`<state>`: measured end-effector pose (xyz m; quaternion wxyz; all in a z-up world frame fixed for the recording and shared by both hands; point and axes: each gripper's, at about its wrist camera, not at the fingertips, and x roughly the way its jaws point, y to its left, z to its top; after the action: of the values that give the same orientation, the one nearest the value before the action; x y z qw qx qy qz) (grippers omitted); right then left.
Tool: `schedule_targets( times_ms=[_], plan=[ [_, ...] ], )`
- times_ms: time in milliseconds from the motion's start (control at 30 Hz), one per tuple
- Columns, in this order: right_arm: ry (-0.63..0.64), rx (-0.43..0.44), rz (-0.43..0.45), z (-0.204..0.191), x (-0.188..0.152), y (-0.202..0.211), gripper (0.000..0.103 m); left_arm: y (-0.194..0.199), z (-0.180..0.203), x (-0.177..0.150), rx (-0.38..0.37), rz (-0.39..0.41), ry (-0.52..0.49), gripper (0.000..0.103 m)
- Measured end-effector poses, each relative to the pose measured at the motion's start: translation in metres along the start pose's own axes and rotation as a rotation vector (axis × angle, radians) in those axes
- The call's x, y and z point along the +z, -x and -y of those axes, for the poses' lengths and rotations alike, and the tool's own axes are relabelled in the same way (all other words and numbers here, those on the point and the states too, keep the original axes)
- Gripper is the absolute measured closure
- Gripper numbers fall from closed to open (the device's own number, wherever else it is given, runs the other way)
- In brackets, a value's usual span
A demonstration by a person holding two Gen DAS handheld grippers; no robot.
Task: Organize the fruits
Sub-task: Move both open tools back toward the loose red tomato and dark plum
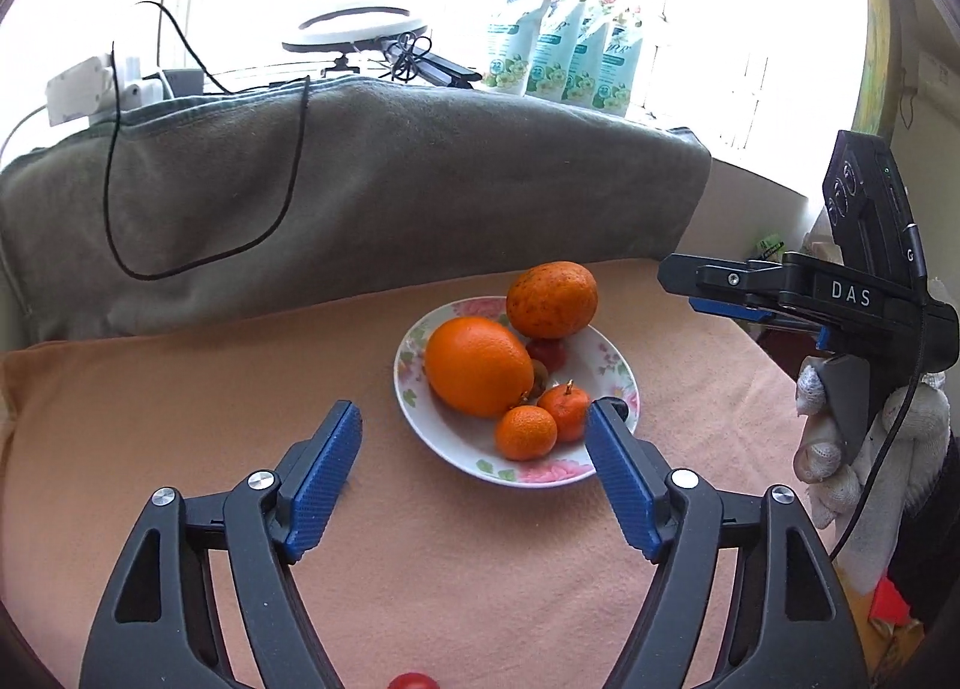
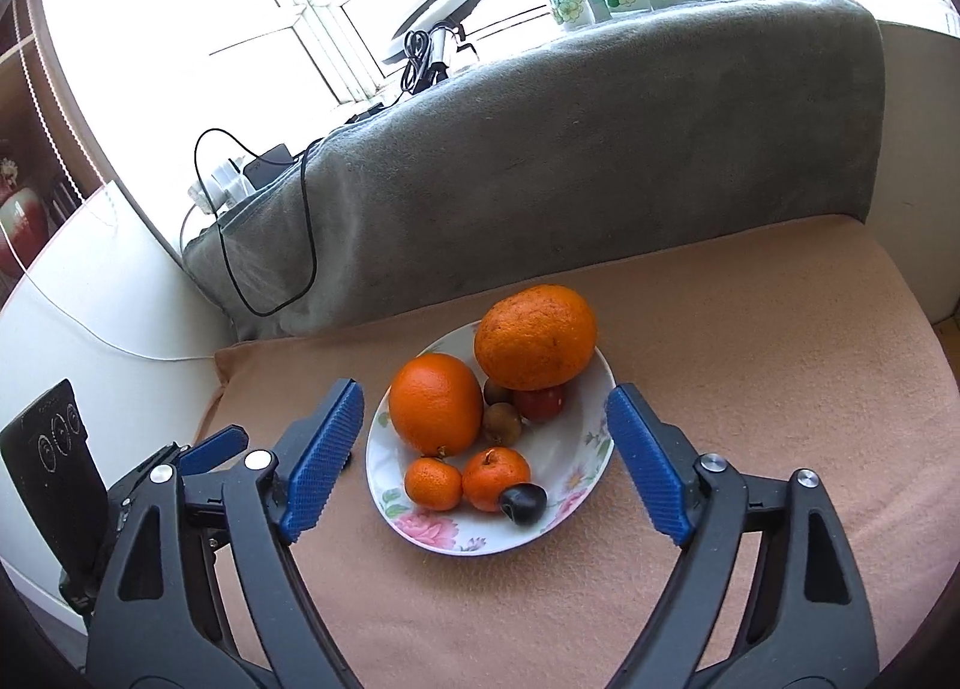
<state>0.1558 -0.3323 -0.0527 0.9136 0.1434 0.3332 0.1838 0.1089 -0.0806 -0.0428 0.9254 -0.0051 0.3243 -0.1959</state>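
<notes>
Both claws released and empty: left gripper [image 1: 474, 473], right gripper [image 2: 486, 461] facing the plate [image 2: 591, 452] of fruit. Gathering looks nearly complete. A red fruit [image 1: 411, 681] at six o'clock likely needs picking next.

plate [image 2: 591, 383]: glossy glazed ceramic | peach cover [image 2: 750, 341]: matt fleece, probably | tool pads [image 2: 324, 452]: ribbed blue plastic

Right gripper [image 2: 483, 431] gapes empty over the plate [image 2: 591, 437] (floral-rimmed) — fruit piled inside.
</notes>
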Motion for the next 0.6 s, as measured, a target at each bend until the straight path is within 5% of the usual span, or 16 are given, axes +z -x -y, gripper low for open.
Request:
schedule_targets(
  times_ms=[300,600],
  plan=[
    [0.148,0.011,0.037,-0.036,-0.023,0.010,0.013,0.031,-0.023,-0.041,0.054,-0.010,0.067,0.026],
    [0.234,0.061,-0.033,-0.071,-0.036,-0.009,0.012,0.051,-0.035,-0.084,0.078,-0.043,0.162,0.026]
  ],
)
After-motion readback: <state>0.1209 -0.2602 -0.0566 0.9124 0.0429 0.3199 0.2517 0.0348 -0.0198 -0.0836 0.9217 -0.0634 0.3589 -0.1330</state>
